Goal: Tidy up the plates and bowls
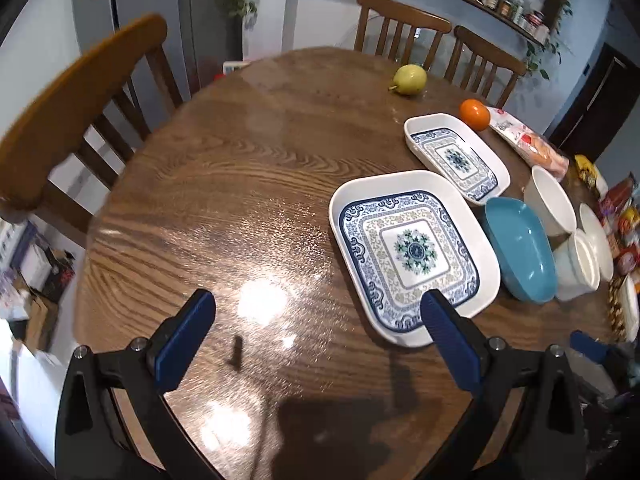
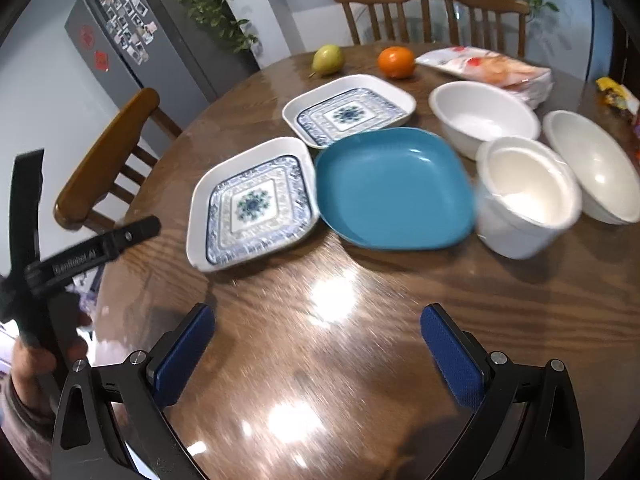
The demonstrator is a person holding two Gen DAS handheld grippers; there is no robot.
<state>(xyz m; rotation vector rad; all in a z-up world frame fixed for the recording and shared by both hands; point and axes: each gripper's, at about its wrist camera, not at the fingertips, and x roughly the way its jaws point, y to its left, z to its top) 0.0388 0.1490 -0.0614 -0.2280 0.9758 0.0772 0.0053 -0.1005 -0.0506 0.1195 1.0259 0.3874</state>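
Two white square plates with blue patterns lie on the round wooden table: a near one (image 1: 412, 256) (image 2: 252, 204) and a far one (image 1: 456, 156) (image 2: 348, 110). A teal square plate (image 1: 520, 248) (image 2: 394, 188) sits right of the near one. Three white bowls stand further right: one at the back (image 1: 550, 202) (image 2: 484, 118), a deep one (image 1: 578, 264) (image 2: 524, 196), and a wide one (image 1: 598, 240) (image 2: 596, 166). My left gripper (image 1: 318, 330) is open and empty above the table, left of the near plate. My right gripper (image 2: 318, 344) is open and empty, in front of the dishes.
A pear (image 1: 409, 79) (image 2: 328, 60), an orange (image 1: 474, 114) (image 2: 396, 62) and a snack bag (image 1: 528, 142) (image 2: 488, 66) lie at the far side. More packets (image 1: 620, 216) crowd the right edge. Wooden chairs (image 1: 76, 120) (image 2: 108, 160) ring the table. The left gripper's body (image 2: 80, 256) shows in the right wrist view.
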